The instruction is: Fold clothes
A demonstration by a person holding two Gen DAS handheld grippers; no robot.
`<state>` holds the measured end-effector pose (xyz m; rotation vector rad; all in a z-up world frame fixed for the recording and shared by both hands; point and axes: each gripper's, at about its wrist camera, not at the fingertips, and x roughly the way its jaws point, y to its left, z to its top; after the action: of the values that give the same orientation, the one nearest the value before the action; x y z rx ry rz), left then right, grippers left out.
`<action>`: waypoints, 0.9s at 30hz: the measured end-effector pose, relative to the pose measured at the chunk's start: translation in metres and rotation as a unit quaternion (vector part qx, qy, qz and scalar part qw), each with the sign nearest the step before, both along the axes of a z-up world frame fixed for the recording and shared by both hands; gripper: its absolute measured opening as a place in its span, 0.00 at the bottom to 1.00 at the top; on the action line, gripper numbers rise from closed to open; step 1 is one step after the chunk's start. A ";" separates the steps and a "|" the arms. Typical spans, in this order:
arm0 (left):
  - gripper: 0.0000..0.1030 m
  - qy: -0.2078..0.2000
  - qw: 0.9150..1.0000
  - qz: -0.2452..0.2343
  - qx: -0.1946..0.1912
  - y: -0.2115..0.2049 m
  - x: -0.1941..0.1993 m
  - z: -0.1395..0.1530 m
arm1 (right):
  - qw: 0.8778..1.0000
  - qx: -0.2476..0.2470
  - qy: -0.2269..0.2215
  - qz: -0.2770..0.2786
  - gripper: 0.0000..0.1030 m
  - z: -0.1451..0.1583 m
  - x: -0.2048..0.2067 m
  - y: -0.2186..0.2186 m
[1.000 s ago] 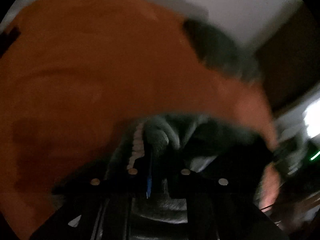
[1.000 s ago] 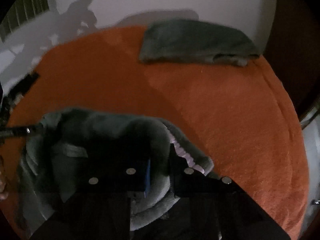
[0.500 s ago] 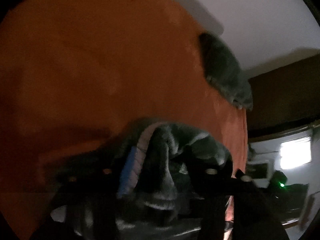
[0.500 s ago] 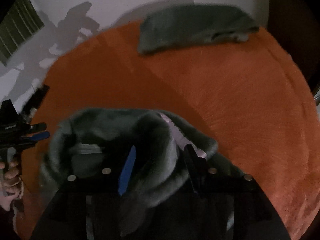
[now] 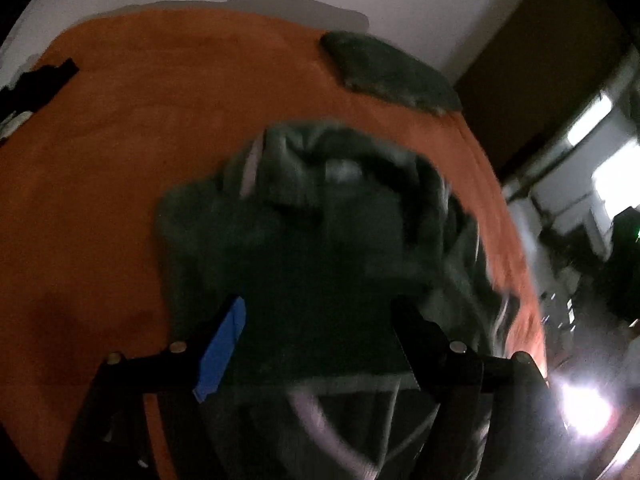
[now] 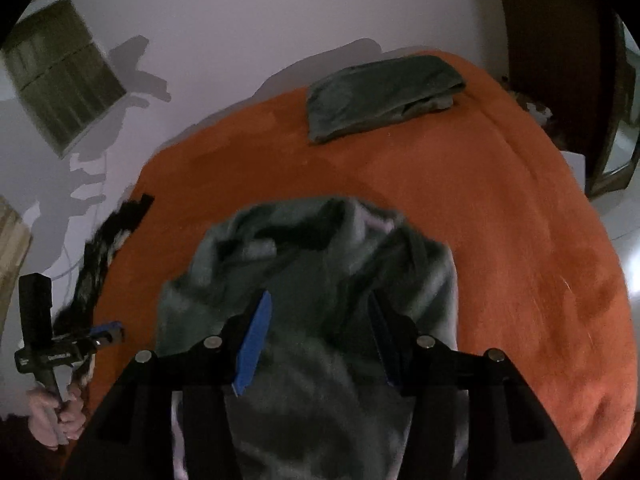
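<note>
Lying rumpled on the orange bed (image 6: 500, 216), nearer than the folded pile (image 6: 380, 92): grey garment (image 6: 312, 264). Left gripper (image 5: 320, 312) opening, right gripper (image 6: 320, 308) parted, neither pinching cloth. Best to spread flat, find both corners, grip evenly, then fold.

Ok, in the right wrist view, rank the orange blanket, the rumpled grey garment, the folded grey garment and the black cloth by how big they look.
1. orange blanket
2. rumpled grey garment, though it is nearest the camera, so it looks enlarged
3. folded grey garment, farther off, so its true size against the rumpled one is unsure
4. black cloth
</note>
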<state>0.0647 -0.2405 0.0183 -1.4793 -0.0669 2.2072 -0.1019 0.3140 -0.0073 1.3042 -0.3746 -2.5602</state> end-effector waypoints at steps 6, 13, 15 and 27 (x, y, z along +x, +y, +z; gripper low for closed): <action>0.74 -0.048 0.998 -0.021 -0.042 -0.044 0.092 -0.031 | 0.997 0.042 -0.054 0.024 0.49 -0.030 0.081 0.004; 0.74 -0.127 0.991 0.019 -0.021 -0.123 0.188 -0.064 | 0.996 0.045 -0.077 0.007 0.49 -0.059 0.193 0.042; 0.74 -0.145 0.989 0.031 -0.010 -0.142 0.210 -0.071 | 0.996 0.030 -0.087 0.000 0.49 -0.069 0.224 0.058; 0.74 -0.227 0.970 0.037 0.083 -0.195 0.279 -0.112 | 0.979 -0.105 -0.133 -0.113 0.49 -0.126 0.345 0.162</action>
<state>0.3439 -0.4358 -0.0935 -1.8764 -0.4510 1.8197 0.2431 0.4755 -0.1338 1.6057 -0.8652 -2.4350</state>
